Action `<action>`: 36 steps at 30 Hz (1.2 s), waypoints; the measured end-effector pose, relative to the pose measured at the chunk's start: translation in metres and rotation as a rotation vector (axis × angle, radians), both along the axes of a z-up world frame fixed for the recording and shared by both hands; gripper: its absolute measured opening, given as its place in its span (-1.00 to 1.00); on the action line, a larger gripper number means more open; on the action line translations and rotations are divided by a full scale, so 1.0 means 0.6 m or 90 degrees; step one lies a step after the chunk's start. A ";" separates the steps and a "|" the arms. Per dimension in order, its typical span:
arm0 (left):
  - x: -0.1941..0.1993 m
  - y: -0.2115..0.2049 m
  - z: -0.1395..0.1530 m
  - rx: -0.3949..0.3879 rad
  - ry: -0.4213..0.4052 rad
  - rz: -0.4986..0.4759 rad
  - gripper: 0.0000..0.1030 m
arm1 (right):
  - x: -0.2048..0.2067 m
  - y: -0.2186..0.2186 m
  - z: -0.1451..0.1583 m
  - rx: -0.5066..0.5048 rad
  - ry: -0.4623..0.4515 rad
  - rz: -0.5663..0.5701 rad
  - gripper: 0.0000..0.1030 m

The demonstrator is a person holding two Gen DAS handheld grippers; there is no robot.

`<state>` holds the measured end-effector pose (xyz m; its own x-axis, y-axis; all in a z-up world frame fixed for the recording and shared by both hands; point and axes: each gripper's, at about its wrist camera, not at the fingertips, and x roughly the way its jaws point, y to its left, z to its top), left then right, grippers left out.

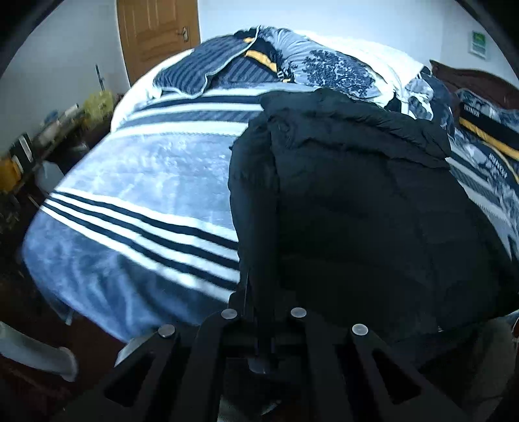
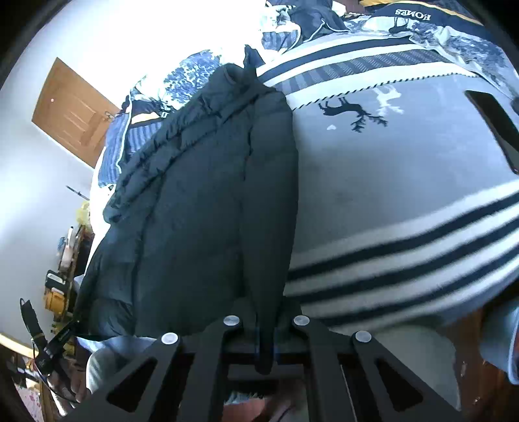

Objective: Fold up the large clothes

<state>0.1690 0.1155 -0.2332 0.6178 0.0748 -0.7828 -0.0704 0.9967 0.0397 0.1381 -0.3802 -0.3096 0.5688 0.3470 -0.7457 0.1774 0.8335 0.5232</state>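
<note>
Jacket [image 1: 356, 201] lies narrowed lengthwise on bed [image 1: 136, 181], hem at the near edge. Left gripper [image 1: 264, 324] and right gripper [image 2: 266, 328] both clamp the hem; cross-fold judged outstanding.

Puffy quilted jacket [image 1: 356, 201]: black — dark blue-green under the right wrist camera's light.
Plush fleece blanket [image 1: 139, 181]: pale blue with white bands and thin navy stripes; a navy and a white deer [image 2: 353, 112].
Rumpled quilt [image 1: 334, 68]: navy tree print, yellow band.
Panelled wooden door [image 1: 155, 29]: orange-brown.
</note>
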 end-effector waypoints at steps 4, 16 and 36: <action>-0.029 -0.019 0.029 0.046 -0.027 -0.002 -0.91 | -0.028 -0.008 0.025 0.011 -0.020 0.002 -0.91; -0.038 -0.035 0.065 0.079 -0.057 -0.002 -0.91 | -0.035 -0.002 0.072 0.003 -0.059 0.004 -0.91; -0.040 -0.027 0.048 0.065 -0.047 0.001 -0.88 | -0.025 0.013 0.082 -0.024 -0.048 0.018 -0.90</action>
